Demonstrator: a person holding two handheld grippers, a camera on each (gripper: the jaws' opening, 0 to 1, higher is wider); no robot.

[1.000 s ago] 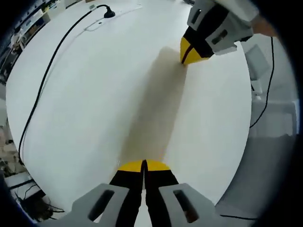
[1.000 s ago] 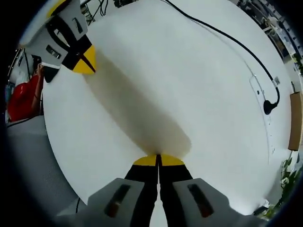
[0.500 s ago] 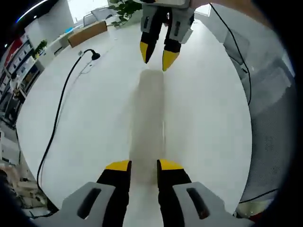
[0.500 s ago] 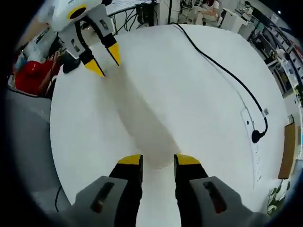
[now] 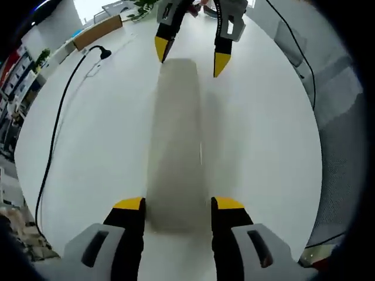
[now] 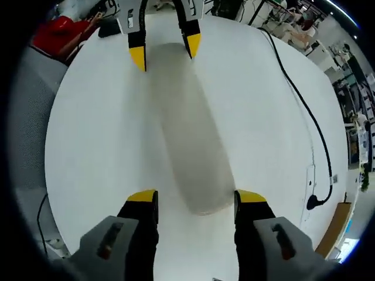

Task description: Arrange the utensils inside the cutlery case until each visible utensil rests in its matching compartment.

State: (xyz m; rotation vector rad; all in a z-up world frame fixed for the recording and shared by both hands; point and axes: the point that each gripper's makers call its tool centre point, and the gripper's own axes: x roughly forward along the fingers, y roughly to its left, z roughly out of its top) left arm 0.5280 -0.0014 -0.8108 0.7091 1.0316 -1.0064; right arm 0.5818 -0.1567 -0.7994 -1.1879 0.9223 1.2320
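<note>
Both grippers hover over a bare white table [image 5: 105,134], facing each other. In the left gripper view my left gripper [image 5: 178,204] stands open with nothing between its yellow-tipped fingers, and the right gripper [image 5: 188,51] shows open at the top. In the right gripper view my right gripper [image 6: 198,196] is open and holds nothing, with the left gripper [image 6: 165,51] open at the top. A grey shadow lies on the table [image 6: 263,117] between them. No utensil or cutlery case is in sight.
A black cable [image 5: 55,126] with a plug runs along the table's left side in the left gripper view; the same cable [image 6: 304,111] crosses the right side in the right gripper view. A brown box [image 5: 96,32] stands at the far edge. Something red [image 6: 58,32] lies past the table.
Both grippers went from shut to wide open over the second. The views swung so the two grippers now face each other head on.
</note>
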